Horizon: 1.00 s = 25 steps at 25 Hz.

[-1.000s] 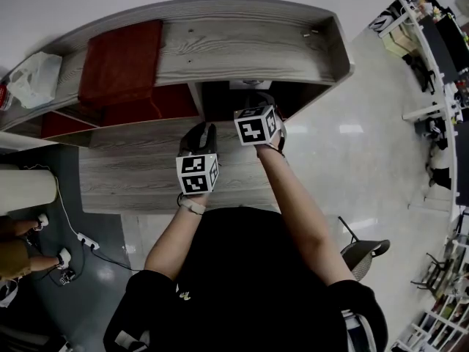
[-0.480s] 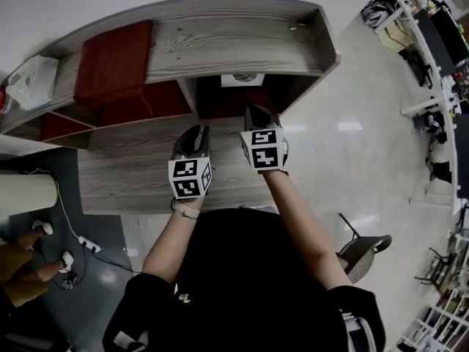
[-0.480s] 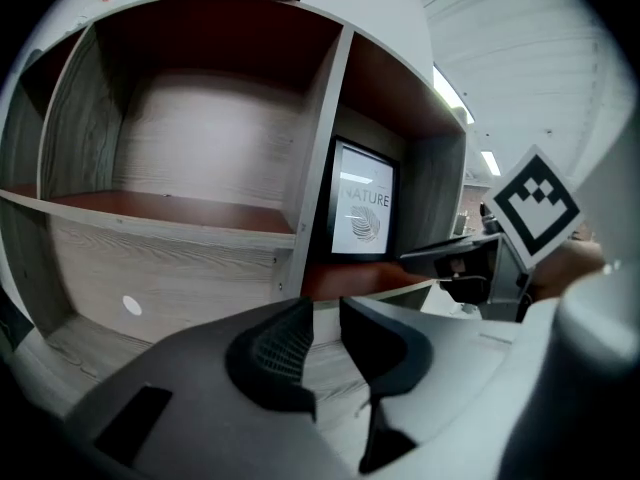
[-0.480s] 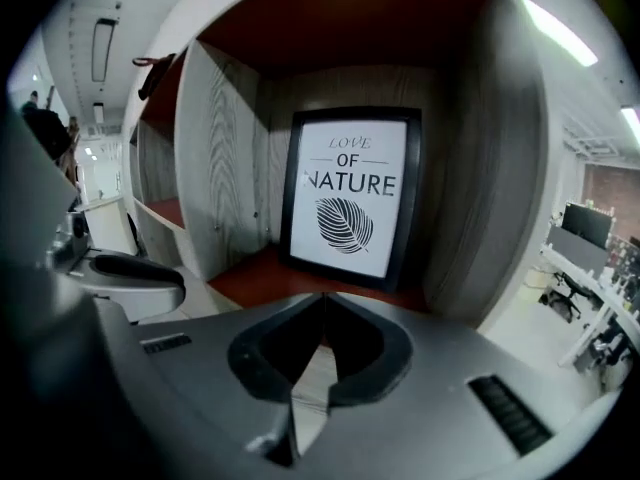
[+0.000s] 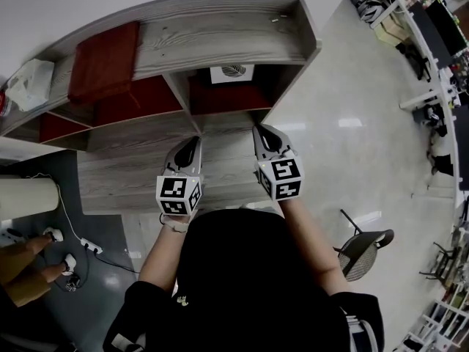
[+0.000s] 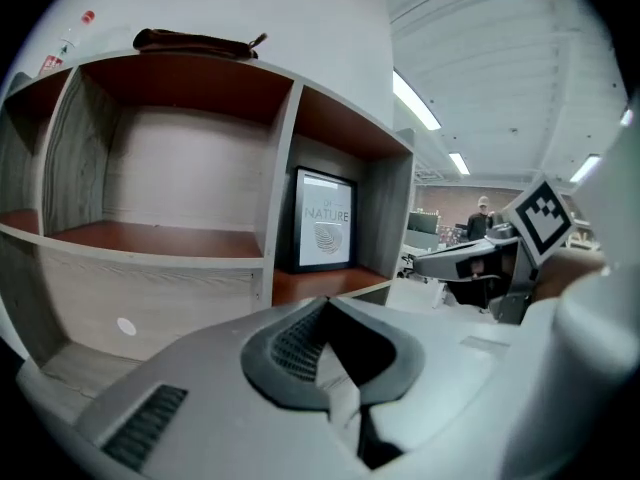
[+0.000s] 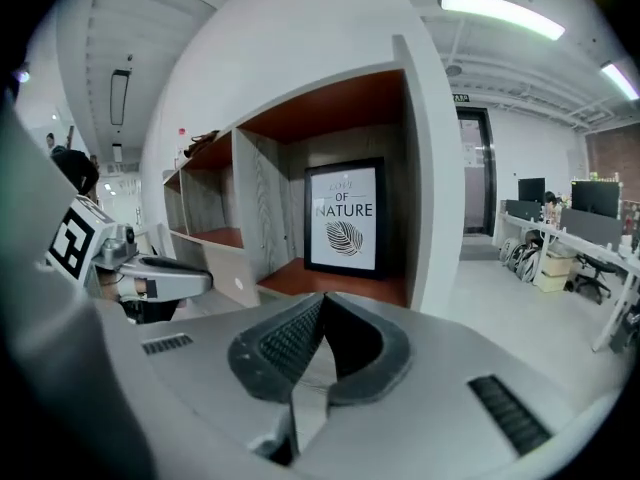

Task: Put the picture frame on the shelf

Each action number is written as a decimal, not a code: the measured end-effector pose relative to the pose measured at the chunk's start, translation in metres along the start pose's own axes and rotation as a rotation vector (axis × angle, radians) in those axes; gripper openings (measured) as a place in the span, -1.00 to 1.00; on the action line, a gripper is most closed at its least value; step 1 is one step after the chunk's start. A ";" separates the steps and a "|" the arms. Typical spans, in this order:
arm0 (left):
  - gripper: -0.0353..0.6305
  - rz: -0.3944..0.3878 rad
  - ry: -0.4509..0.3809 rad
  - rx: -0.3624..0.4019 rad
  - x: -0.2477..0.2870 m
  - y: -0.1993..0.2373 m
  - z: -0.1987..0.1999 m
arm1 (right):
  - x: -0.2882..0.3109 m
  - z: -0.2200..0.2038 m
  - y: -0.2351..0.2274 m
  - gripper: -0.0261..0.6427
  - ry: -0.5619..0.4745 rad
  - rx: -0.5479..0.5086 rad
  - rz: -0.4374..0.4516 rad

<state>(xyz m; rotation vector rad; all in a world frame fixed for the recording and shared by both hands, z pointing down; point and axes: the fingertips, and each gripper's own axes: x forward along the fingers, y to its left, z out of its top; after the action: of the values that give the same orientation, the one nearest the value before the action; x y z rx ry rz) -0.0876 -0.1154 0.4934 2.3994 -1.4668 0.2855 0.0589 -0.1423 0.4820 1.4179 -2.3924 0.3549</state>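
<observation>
The picture frame [image 7: 345, 218] stands upright in the rightmost compartment of the shelf [image 5: 220, 39], at the upper middle of the head view, with its print facing out. Both grippers are below it at mid-frame, well apart from it. The left hand-held gripper [image 6: 325, 306] has just been closing its jaws, which now meet on nothing. The right hand-held gripper [image 7: 318, 300] is likewise closed and empty.
</observation>
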 end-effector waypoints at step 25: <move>-0.87 -0.210 -0.136 0.059 -0.049 -0.063 0.022 | -0.104 -0.008 0.001 -0.93 -0.166 0.007 0.102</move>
<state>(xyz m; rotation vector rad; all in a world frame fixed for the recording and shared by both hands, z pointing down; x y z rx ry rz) -0.0542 -0.0559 0.4468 2.6403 -1.2607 0.1202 0.1055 -0.0554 0.4470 1.3813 -2.6058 0.2807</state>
